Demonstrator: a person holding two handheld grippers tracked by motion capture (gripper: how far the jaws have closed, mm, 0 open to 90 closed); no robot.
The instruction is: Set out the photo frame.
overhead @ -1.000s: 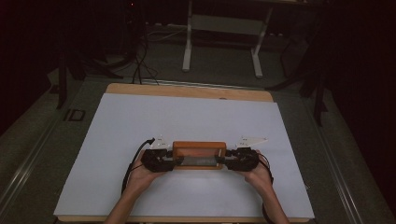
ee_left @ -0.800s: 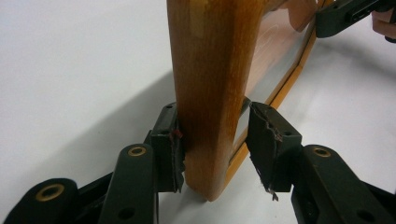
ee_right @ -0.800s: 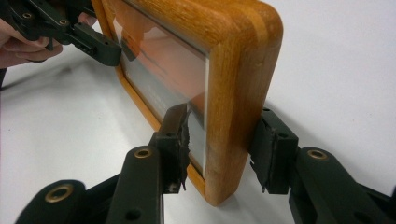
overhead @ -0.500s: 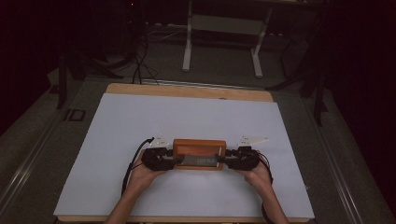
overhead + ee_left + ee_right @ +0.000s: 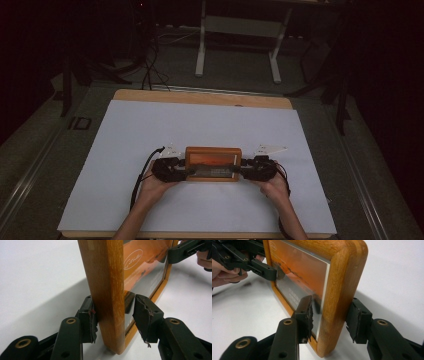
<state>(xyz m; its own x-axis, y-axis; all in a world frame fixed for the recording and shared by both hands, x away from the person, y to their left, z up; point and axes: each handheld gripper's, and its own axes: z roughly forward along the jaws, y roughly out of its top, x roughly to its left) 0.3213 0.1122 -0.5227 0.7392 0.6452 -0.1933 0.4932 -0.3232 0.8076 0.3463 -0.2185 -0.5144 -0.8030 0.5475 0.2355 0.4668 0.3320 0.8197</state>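
Left gripper (image 5: 113,315) straddles the near end of the picture frame (image 5: 107,277), and its jaws are spread. One pad sits against the wooden back, the other stands just off the glass front, so there's no pinch. Over to the right gripper (image 5: 330,317), same story at the opposite end: its jaws are parted around the rounded wooden edge. The outer pad is a hair clear of the wood, and the inner one is close to the glass (image 5: 304,277).

From the high view the frame stands on its long edge on the white table (image 5: 200,120), near the person's side, squarely between the two grippers.

How will it handle? Stiff, certainly. It's solid varnished wood, probably moderate in weight, and that gloss looks slick under rubber pads. The glass pane is the fragile part, and a hard squeeze on it is the risk. The better hold, I'd say, is on the wooden border at each short end, with both pads on wood and low down, so the frame doesn't swing.

Now the unknowns. Whether there's a stand or prop behind the frame is hidden, so I can't tell what keeps it upright. The right gripper's inner pad may be touching the pane or merely meeting its reflection, hard to call. The pale lettering on the picture is too small to read.
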